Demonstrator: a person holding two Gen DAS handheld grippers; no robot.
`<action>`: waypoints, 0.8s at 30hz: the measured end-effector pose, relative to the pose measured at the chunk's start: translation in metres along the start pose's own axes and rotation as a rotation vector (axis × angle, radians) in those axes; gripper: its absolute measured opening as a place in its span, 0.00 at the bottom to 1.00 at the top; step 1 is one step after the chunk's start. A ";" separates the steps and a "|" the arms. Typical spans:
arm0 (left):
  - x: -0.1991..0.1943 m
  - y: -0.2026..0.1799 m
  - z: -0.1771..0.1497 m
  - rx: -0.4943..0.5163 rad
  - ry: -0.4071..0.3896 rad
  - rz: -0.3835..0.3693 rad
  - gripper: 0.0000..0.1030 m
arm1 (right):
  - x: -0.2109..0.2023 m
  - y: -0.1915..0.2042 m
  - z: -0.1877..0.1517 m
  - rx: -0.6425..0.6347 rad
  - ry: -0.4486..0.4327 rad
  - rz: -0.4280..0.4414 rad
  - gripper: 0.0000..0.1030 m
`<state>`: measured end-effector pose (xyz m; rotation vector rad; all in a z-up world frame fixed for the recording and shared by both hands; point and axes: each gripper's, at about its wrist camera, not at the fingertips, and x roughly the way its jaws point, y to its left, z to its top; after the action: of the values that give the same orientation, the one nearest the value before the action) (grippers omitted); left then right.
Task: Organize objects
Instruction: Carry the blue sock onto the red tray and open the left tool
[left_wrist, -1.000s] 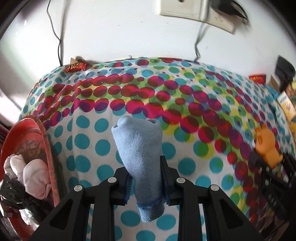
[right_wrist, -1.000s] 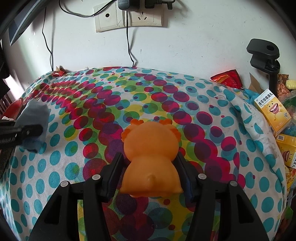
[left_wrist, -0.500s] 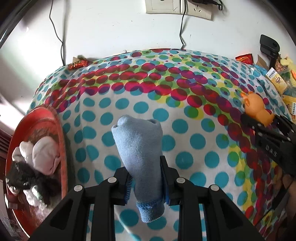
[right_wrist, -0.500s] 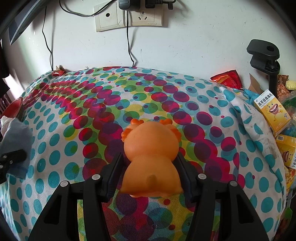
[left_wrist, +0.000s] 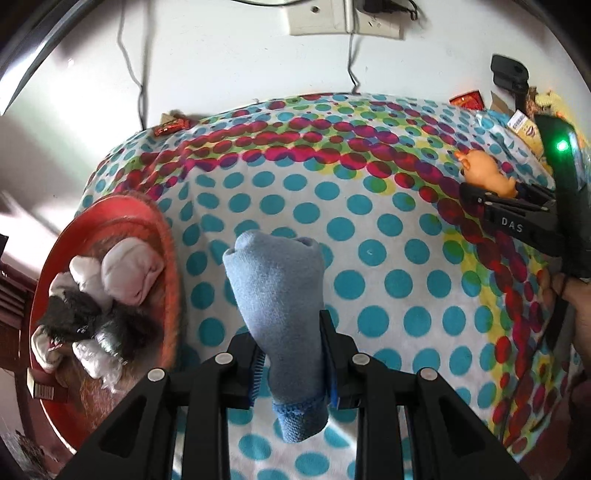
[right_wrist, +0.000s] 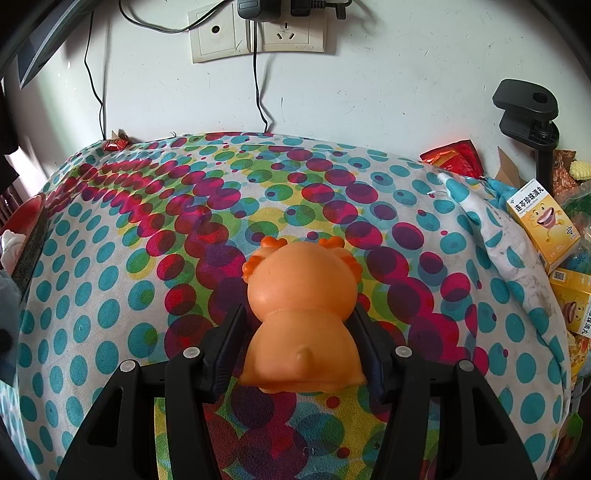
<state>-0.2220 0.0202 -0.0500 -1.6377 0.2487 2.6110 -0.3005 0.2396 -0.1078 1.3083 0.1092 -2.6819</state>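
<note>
Left gripper (left_wrist: 291, 354) is clamped tight on a blue sock (left_wrist: 277, 295), held above the dotted cloth (left_wrist: 369, 251) just right of the red tray (left_wrist: 170, 258), whose rim runs close beside it with socks (left_wrist: 122, 273) piled inside. Right gripper (right_wrist: 301, 354) has its jaws about half apart, pressed on the sides of the orange toy (right_wrist: 301, 295) over the cloth's middle, with open cloth all round it. Farther off, boxes (right_wrist: 543, 221) crowd the right edge, and beyond stands the white wall (right_wrist: 369, 81) with sockets (right_wrist: 258, 33).

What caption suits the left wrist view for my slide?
Left gripper clamps a blue sock beside a red tray of socks.
</note>
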 end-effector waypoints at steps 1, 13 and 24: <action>-0.005 0.004 -0.001 0.000 -0.007 0.006 0.26 | 0.000 0.000 0.000 0.000 0.000 0.000 0.54; -0.046 0.073 -0.011 -0.088 -0.037 0.073 0.26 | 0.000 0.000 0.000 0.000 0.000 0.000 0.54; -0.040 0.158 -0.029 -0.257 -0.004 0.161 0.26 | 0.000 0.000 0.000 0.000 0.001 -0.001 0.54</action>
<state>-0.1982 -0.1385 -0.0093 -1.7551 0.0471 2.8689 -0.3004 0.2394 -0.1073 1.3098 0.1104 -2.6824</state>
